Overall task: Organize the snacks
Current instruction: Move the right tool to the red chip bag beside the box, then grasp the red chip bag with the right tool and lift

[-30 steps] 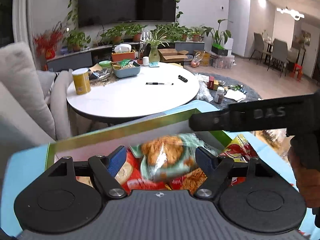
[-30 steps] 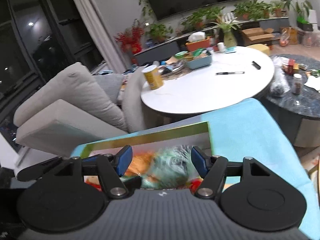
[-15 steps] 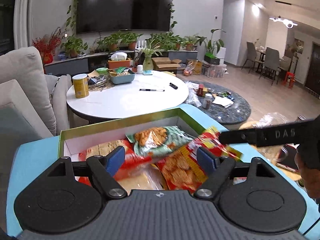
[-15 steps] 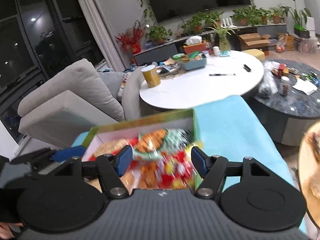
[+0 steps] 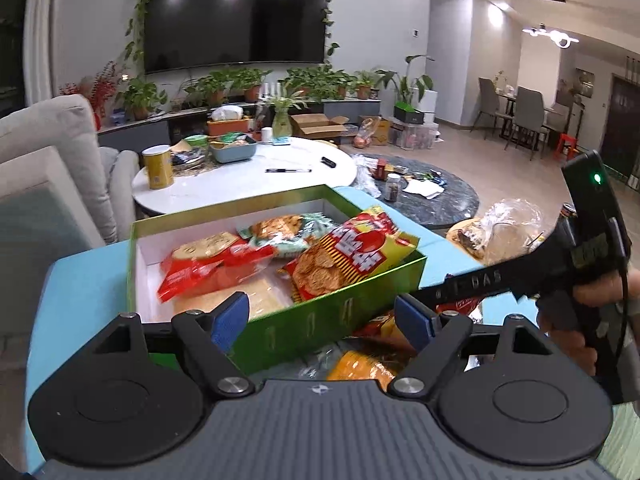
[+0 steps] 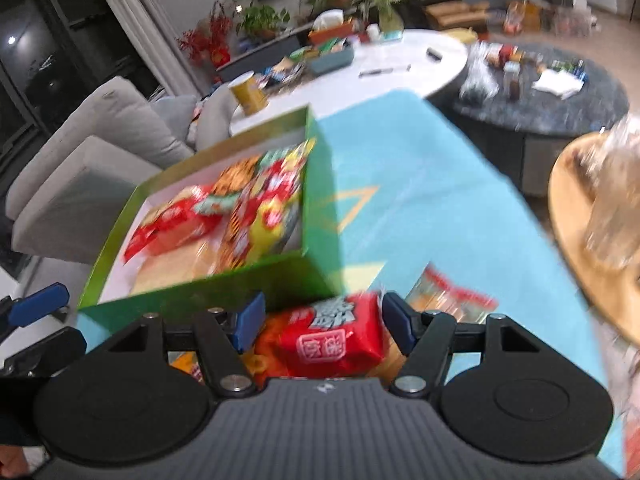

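Both tongs, left gripper (image 5: 322, 318) and right gripper (image 6: 322, 320), spread, pinching nothing; one green box (image 5: 320, 320) holds four snack packets

Left tongs (image 5: 322, 320) open over green box (image 5: 320, 312) of snack packets (image 5: 340, 256), blue cloth (image 5: 80, 280)

Home living room (sofa (image 5: 52, 168), wall television (image 5: 236, 16))

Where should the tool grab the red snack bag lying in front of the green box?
Probably across the puffy middle of the red snack bag, coming down from above. It lies flat on the blue cloth, and the right tool already straddles it, one pad on each long side, without squeezing.
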A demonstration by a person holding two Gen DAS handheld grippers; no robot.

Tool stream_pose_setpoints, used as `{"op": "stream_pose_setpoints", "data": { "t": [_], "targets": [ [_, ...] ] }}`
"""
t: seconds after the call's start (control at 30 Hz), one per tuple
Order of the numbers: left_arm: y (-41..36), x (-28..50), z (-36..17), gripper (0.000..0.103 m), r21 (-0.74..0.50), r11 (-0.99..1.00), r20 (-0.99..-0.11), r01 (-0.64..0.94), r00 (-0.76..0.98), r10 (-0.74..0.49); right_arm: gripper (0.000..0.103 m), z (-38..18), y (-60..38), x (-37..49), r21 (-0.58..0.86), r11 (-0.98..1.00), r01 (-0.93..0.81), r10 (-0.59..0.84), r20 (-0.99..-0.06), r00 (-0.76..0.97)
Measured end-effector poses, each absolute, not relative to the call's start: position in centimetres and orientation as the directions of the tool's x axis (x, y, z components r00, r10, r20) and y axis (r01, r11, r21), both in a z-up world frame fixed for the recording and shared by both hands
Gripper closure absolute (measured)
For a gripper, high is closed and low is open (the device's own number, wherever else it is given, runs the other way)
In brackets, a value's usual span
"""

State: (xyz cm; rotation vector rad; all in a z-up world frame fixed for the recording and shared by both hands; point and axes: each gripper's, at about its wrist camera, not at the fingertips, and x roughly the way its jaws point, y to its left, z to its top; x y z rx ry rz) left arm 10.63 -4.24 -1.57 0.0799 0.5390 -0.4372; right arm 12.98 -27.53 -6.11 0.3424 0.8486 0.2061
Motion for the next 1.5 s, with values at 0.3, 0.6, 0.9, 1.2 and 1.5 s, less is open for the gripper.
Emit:
{"op": "stream_pose_setpoints", "data": {
  "t": [0.3, 0.6, 0.9, 1.2, 1.5],
  "targets": [
    [0.4, 9.1, -3.6, 0.022, -0.154, 0.949, -0.531, 0.275, 0.787, -0.314, 0.043, -7.2, -21.6, 10.8, 0.471, 0.858, -0.207, 0.498, -0.659, 0.563],
    [1.0, 10.4, -5.6, 0.022, -0.216, 0.939, -0.583, 0.267, 0.736, -0.344, 0.043, -6.0, -23.0, 10.1, 0.477, 0.862, -0.174, 0.473, -0.630, 0.616],
    [-1.4, 10.9, -7.6, 0.022, -0.156, 0.930, -0.646, 0.334, 0.678, -0.351, 0.043, -7.9, -23.0, 10.4, 0.464, 0.869, -0.169, 0.470, -0.672, 0.572],
    [-1.7, 12.7, -8.9, 0.021, -0.165, 0.932, -0.680, 0.322, 0.647, -0.345, 0.043, -8.1, -23.9, 9.9, 0.451, 0.876, -0.172, 0.460, -0.675, 0.577],
    [-1.6, 12.5, -8.0, 0.022, -0.206, 0.922, -0.669, 0.328, 0.640, -0.377, 0.043, -7.3, -23.6, 10.5, 0.422, 0.893, -0.156, 0.424, -0.670, 0.609]
  ]
}}
